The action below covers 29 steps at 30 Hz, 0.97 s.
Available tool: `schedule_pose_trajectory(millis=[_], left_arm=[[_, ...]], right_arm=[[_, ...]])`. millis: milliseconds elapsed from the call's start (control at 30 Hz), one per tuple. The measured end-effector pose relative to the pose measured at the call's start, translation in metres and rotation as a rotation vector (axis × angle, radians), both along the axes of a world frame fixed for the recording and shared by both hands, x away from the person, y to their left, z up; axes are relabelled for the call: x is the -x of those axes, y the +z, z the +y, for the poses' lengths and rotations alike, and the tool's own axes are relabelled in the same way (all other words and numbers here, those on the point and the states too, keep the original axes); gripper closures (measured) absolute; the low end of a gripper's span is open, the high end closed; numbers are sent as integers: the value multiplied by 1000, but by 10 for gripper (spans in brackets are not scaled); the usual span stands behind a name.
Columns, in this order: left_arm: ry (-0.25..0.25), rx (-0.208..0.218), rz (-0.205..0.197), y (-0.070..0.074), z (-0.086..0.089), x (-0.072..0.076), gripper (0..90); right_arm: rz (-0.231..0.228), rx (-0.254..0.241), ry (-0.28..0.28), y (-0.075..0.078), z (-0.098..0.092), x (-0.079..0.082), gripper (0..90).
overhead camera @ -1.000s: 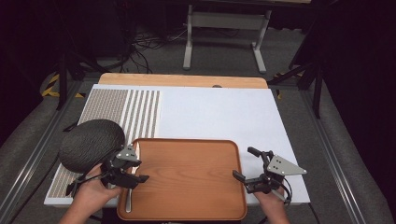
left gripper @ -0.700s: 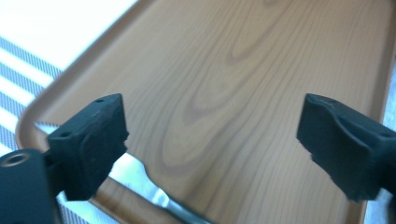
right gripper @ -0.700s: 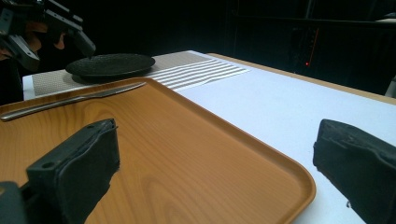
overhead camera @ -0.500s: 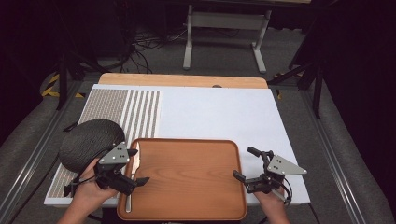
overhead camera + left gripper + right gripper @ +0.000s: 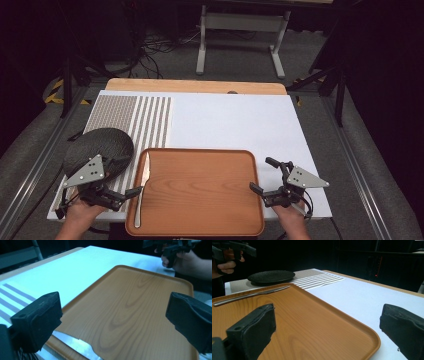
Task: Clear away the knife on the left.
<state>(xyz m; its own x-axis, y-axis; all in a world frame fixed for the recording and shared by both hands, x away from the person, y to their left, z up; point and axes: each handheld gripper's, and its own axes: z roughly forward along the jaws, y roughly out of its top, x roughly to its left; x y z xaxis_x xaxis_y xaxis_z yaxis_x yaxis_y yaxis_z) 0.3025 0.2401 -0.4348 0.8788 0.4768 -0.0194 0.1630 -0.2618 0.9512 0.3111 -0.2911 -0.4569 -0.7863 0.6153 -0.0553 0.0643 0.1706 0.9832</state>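
A brown wooden tray (image 5: 200, 190) lies at the near middle of the white table. A metal knife (image 5: 141, 187) rests flat along the tray's left edge, blade pointing away from me. My left gripper (image 5: 125, 196) hovers just left of the knife handle, open and holding nothing. In the left gripper view its jaws stand wide apart (image 5: 115, 306) over the tray (image 5: 130, 305), with the serrated blade (image 5: 75, 346) below. My right gripper (image 5: 264, 175) is open at the tray's right edge, empty. Its own view has the jaws (image 5: 330, 316) apart and the knife (image 5: 249, 295) across the tray (image 5: 312, 315).
A dark round plate (image 5: 100, 147) sits on the striped placemat (image 5: 145, 120) left of the tray, seen as a plate (image 5: 271, 276) in the right gripper view too. White tabletop (image 5: 235, 120) stretches behind the tray. A metal stand (image 5: 240, 30) is beyond the table.
My left gripper has drawn back left and toward me, off the tray's edge, and the whole knife now lies uncovered. The right gripper has not moved.
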Motion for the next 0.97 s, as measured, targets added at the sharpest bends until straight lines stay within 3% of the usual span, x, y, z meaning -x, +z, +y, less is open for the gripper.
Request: schedule_pose_trajectory(millis=[100, 133, 233, 267, 333, 400, 567, 733, 767, 867, 900, 967], left_arm=[[17, 26, -12, -7, 8, 0, 27], [15, 62, -5, -13, 15, 0, 27], [39, 95, -20, -21, 20, 2, 27], [51, 91, -47, -24, 23, 1, 26], [81, 97, -62, -32, 27, 2, 26], [89, 106, -66, -38, 31, 3, 26], [108, 60, -68, -52, 29, 5, 23], [117, 82, -22, -55, 16, 7, 15], [114, 65, -38, -53, 17, 6, 15], [113, 100, -33, -52, 16, 6, 12], [103, 135, -17, -52, 17, 7, 12], [107, 136, -28, -52, 18, 7, 8]], right_arm=[[3, 0, 0, 0, 0, 0, 11], [3, 0, 0, 0, 0, 0, 11], [3, 4, 2, -1, 0, 0, 11], [6, 2, 1, -1, 0, -1, 11], [6, 4, 1, -1, 0, -1, 11], [10, 0, 4, -2, 0, -1, 11], [18, 1, 0, -4, -2, -2, 11], [28, -3, 1, -6, -2, -3, 11], [28, -3, 1, -6, -2, -3, 11], [26, -2, 4, -6, -2, -3, 11], [28, -2, 3, -6, -2, -3, 11], [27, -2, 5, -6, -1, -2, 11]])
